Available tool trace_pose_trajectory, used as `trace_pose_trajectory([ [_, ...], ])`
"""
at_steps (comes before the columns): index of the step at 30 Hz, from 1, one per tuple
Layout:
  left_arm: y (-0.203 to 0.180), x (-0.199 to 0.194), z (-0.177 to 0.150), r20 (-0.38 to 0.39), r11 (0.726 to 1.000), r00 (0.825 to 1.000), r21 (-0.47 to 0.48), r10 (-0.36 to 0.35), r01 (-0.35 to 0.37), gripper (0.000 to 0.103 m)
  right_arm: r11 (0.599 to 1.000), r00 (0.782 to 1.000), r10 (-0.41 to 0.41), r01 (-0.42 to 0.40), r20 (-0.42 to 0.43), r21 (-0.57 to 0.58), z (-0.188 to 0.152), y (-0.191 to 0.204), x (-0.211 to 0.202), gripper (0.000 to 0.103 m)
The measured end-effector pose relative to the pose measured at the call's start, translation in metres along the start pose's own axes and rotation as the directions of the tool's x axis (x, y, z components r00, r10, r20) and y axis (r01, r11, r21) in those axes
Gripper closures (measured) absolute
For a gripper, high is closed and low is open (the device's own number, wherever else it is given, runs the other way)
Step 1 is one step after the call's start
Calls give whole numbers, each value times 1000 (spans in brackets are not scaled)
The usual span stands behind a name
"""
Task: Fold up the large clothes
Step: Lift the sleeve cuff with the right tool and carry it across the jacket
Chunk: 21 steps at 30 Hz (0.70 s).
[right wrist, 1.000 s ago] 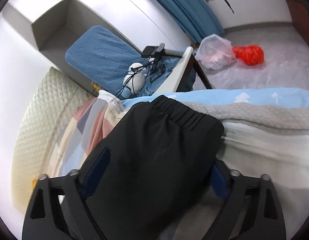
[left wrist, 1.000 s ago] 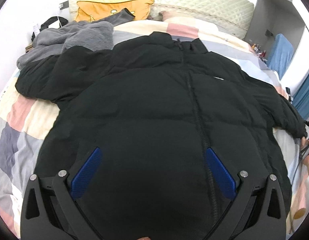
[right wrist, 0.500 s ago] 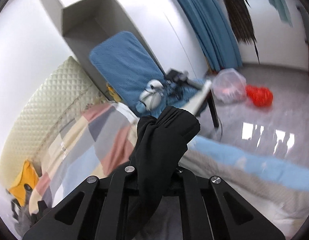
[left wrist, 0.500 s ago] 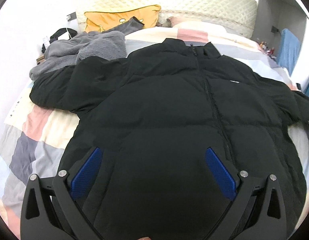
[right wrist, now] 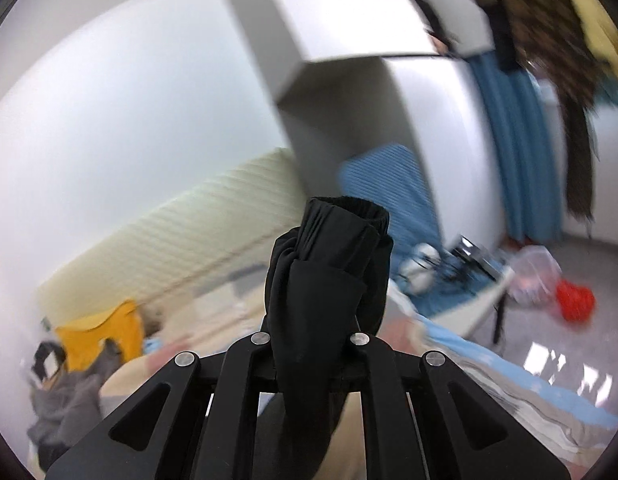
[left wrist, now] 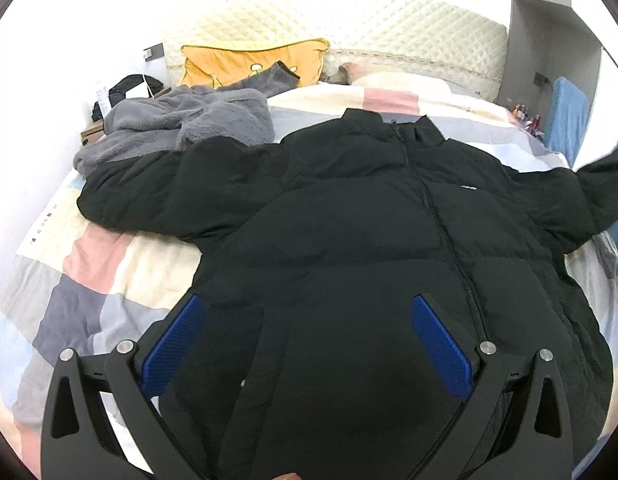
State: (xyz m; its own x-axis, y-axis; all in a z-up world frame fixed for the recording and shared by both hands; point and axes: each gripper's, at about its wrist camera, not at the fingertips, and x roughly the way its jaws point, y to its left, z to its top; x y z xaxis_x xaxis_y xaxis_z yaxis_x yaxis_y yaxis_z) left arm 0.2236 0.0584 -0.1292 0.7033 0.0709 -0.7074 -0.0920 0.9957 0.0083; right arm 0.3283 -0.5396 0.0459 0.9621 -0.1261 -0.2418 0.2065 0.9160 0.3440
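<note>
The jacket (left wrist: 369, 248) lies front up and zipped across the checked quilt (left wrist: 89, 280) on the bed, one sleeve stretched toward a grey fleece (left wrist: 181, 128). The left gripper (left wrist: 309, 344) hovers over its lower front with jaws spread wide, holding nothing. The right gripper (right wrist: 313, 344) is clamped tight on the other sleeve's cuff (right wrist: 333, 240), raised off the bed

Bright, blown-out headboard (left wrist: 389, 32) glare; right wrist view motion-blurred (fisheye edges curve, vignette).
</note>
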Motion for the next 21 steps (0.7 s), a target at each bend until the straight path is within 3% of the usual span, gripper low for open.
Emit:
trace_pose_trajectory([
  [5, 11, -21, -6, 48, 999, 999, 40, -11, 9, 0, 983, 990, 136, -131, 30, -126, -3, 112, -34, 97],
  [11, 32, -38, -11, 100, 1000, 995, 13, -21, 19, 0, 929, 960, 279, -278, -31, -244, -36, 227, -41, 97],
  [17, 48, -50, -10, 162, 999, 986, 4, 33, -34, 0, 819, 892, 411, -451, -186, -355, -113, 352, -31, 97],
  [21, 64, -49, -10, 148, 999, 989, -31, 14, -10, 0, 727, 838, 453, -545, -304, -418, -177, 413, -22, 97],
])
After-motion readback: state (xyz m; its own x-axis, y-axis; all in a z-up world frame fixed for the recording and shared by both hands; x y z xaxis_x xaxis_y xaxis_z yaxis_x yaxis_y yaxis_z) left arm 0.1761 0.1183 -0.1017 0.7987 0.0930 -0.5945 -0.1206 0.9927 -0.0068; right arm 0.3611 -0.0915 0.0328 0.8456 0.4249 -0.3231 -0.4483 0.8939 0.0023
